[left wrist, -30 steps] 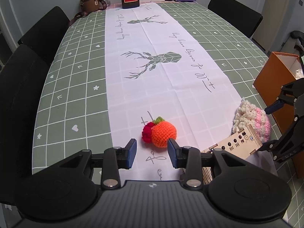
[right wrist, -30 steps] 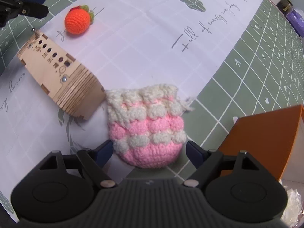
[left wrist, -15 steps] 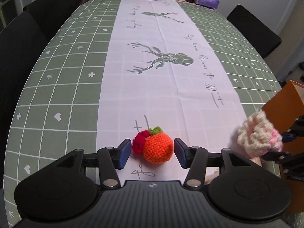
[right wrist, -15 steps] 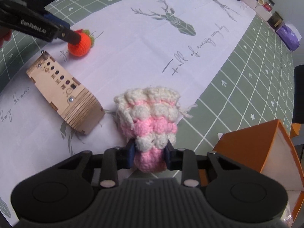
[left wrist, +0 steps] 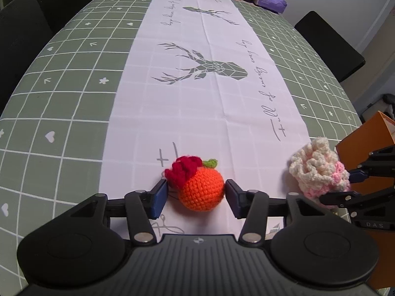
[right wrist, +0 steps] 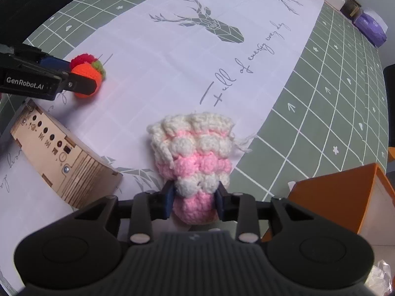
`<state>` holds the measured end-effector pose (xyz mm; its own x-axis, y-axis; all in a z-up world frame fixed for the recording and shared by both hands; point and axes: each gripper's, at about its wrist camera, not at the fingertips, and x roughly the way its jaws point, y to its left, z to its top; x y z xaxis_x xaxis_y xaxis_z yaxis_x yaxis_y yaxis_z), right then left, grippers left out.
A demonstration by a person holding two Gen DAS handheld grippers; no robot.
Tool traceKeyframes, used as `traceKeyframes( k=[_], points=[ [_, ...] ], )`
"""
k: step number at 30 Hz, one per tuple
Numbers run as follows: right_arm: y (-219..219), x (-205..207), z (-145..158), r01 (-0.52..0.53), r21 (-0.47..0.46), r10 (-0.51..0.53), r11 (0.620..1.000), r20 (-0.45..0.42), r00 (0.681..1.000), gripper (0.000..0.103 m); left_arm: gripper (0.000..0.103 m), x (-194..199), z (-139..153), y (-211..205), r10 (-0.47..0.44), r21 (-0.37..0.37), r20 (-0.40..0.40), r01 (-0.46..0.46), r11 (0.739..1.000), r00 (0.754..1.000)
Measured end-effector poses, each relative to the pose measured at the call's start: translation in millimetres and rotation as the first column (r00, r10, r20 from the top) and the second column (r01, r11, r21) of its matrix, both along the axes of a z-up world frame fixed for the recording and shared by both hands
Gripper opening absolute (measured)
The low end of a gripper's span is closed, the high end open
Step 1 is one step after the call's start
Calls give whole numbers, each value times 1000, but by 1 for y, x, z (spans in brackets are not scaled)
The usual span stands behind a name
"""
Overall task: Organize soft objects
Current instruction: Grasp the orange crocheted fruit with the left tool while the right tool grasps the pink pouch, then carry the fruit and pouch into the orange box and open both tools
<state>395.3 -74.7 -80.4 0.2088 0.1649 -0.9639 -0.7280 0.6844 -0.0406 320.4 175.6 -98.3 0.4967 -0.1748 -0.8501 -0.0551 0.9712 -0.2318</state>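
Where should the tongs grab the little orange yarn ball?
Across the round middle of the yarn ball, coming level from the near side. The left tongs already sit either side of it, open; the red tuft and leaf on top are floppier.

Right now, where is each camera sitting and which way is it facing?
Left wrist: rides the left gripper, looking down the long table past its own fingers flanking the crochet orange.
Right wrist: rides the right gripper, looking obliquely across the table, its fingers pinching the pink-and-cream pouch; wooden box left, orange box right.
Shared: orange, pouch, orange box, and each other's gripper.
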Motion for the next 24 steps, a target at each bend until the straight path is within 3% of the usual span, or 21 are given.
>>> traceKeyframes(
  k=[7,11,17,24],
  points=[
    [1,-2,2,3,-6,-3,1000,7,1000,34,54,-2,6,1,-14,19,1,14,1000,1000],
    [1,-5,12,-8,-10,8,1000,23,1000,34,53,-6,24,0,-59,96,-1,59,994,998],
    [-4,-13,31,-7,-23,8,1000,51,999,34,53,-20,56,-1,-141,227,-83,157,961,986],
    [-13,-35,56,-29,-17,31,999,80,996,34,54,-54,77,-10,-202,294,-134,233,927,970]
  ],
)
